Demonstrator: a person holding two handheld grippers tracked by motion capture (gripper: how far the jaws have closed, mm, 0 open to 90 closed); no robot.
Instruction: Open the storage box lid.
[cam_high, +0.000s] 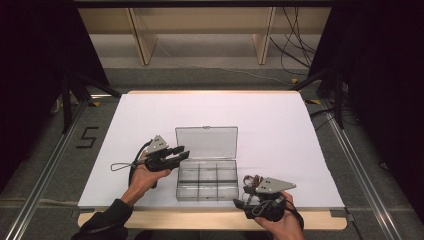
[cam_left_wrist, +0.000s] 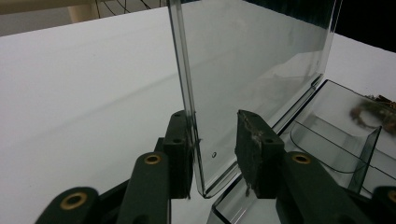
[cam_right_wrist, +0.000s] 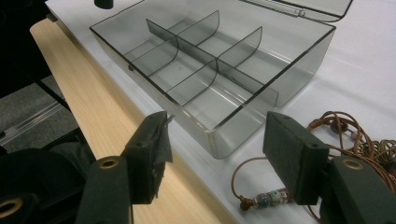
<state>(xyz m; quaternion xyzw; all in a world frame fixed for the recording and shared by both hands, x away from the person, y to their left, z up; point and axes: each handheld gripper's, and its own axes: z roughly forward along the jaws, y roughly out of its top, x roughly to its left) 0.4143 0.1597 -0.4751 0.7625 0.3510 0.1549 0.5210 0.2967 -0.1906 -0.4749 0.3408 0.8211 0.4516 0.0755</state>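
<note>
From the high view, we see the clear plastic compartment box (cam_high: 207, 179) at the counter's near middle, its transparent hinged lid (cam_high: 206, 142) raised. The left tool (cam_high: 181, 155) reaches the lid's left edge; the right tool (cam_high: 243, 205) waits near the brown beaded cord necklace (cam_high: 253, 182). The white counter (cam_high: 150, 110) sits amid dark curtains, cables and wooden shelving.

In the left gripper view, jaws straddle the upright lid (cam_left_wrist: 252, 60), one pad touching and the other apart; we judge it could slip and fall shut.

In the right gripper view, the spread, empty tool (cam_right_wrist: 215, 140) faces the box's corner (cam_right_wrist: 224, 135); the necklace (cam_right_wrist: 355, 135) could snag there.
</note>
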